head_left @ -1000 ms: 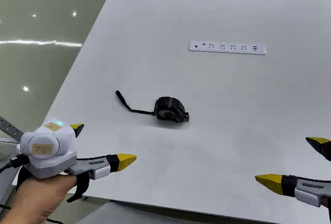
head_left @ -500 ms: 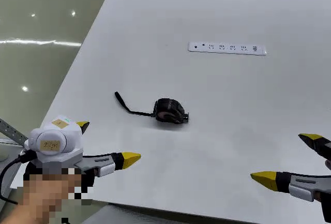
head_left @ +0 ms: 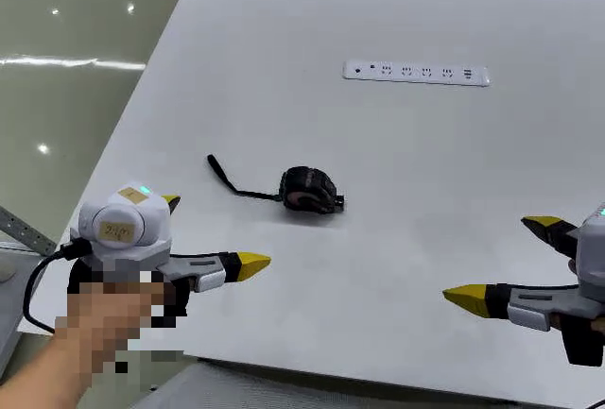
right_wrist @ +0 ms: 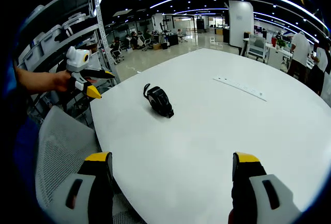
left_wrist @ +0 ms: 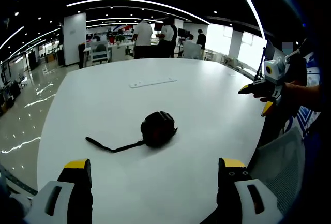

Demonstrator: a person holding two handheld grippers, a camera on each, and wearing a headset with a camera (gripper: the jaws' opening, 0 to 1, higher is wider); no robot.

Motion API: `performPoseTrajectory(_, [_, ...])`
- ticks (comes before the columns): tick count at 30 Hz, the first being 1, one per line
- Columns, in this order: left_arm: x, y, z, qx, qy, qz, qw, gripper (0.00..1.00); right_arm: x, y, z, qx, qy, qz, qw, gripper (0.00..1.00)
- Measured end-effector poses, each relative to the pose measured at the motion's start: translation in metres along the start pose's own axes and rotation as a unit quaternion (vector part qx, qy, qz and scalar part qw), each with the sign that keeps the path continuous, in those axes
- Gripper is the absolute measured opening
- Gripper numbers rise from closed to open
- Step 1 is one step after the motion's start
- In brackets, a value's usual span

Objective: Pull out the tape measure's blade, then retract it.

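Both grippers have crept in over the table (head_left: 406, 173) edge: left gripper (head_left: 211, 230) and right gripper (head_left: 504, 260), jaws spread, empty. Tape measure (head_left: 310, 190) lies mid-table, well apart from both. Compact, probably hefty, hard-cased — clamp the case, pinch the blade tip. Left gripper view adds people (left_wrist: 143, 38) beyond the power strip (head_left: 416, 73).

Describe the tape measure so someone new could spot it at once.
On the white table, look nearer the person than the long white power strip. The tape measure is the small rounded black case with a thin black strap; the strip is flat and pale.
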State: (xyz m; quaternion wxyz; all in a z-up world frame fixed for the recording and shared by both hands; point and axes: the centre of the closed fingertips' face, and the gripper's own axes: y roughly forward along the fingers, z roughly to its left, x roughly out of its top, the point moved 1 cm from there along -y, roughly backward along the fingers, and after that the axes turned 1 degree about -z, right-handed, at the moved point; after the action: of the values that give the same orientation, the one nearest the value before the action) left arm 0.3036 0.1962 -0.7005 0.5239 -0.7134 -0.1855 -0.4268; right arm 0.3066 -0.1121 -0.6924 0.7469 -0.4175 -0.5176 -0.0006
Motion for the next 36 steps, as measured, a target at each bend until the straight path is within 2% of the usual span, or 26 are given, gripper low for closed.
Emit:
performPoseTrajectory(20, [0.016,0.041,-0.007,-0.034,0.044,0.010,0.9984,0.96,0.007,0.036,-0.003,0.035,-0.034,0.017,0.9987,0.89])
performPoseTrajectory(36, [0.027,0.071,-0.011,-0.062,0.094,0.021,0.9934,0.94,0.013,0.069,-0.001,0.068,-0.068,0.034,0.9948,0.85])
